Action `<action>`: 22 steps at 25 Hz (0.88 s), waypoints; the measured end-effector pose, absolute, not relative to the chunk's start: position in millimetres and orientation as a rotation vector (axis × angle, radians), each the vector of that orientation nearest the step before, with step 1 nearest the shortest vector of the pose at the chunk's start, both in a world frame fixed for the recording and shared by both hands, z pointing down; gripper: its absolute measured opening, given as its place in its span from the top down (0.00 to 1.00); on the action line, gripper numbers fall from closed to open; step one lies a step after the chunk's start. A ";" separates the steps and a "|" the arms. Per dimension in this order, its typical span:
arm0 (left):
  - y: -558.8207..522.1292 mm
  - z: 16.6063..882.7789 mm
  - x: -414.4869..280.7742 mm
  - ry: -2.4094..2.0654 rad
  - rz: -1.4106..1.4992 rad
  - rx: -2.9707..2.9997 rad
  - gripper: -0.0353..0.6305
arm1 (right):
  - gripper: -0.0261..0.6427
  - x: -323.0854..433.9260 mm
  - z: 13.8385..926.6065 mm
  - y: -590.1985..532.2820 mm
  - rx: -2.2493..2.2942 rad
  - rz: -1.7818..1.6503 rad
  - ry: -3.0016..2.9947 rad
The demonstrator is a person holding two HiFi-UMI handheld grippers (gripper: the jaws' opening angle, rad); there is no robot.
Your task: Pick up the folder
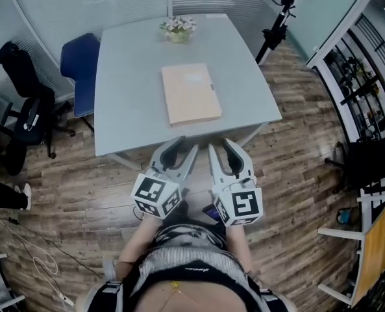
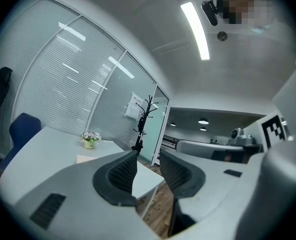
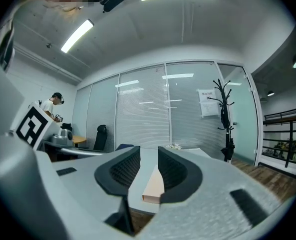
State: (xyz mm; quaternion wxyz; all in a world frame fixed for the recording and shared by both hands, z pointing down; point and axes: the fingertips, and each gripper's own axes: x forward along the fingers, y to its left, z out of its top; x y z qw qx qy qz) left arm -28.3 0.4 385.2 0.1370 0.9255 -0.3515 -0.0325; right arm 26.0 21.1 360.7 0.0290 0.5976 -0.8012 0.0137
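Observation:
A flat beige folder (image 1: 191, 94) lies closed on the pale grey table (image 1: 127, 109), toward its near edge. My left gripper (image 1: 182, 149) and right gripper (image 1: 223, 151) are held side by side, level, just short of that edge and apart from the folder. Both are open with nothing between the pads. In the left gripper view the left gripper (image 2: 148, 156) shows the folder (image 2: 89, 158) beyond its left jaw. Through the gap of the right gripper (image 3: 148, 155) I see the folder (image 3: 154, 184) end-on, farther ahead on the table (image 3: 148, 165).
A small pot of flowers (image 1: 178, 28) stands at the table's far edge. A blue chair (image 1: 80, 70) and a black office chair (image 1: 23, 103) are on the left. A black stand (image 1: 276, 25) and shelving (image 1: 364, 90) are on the right, over a wooden floor (image 1: 296, 161).

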 end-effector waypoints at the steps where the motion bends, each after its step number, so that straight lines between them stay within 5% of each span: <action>1: -9.8 385.3 -29.3 -1.015 -0.087 2.684 0.77 | 0.79 25.0 361.7 10.6 1.848 0.049 -2.470; 22: -148.4 403.7 -20.2 -1.082 -0.044 2.647 0.77 | 0.79 27.1 390.7 -131.2 1.756 0.147 -2.495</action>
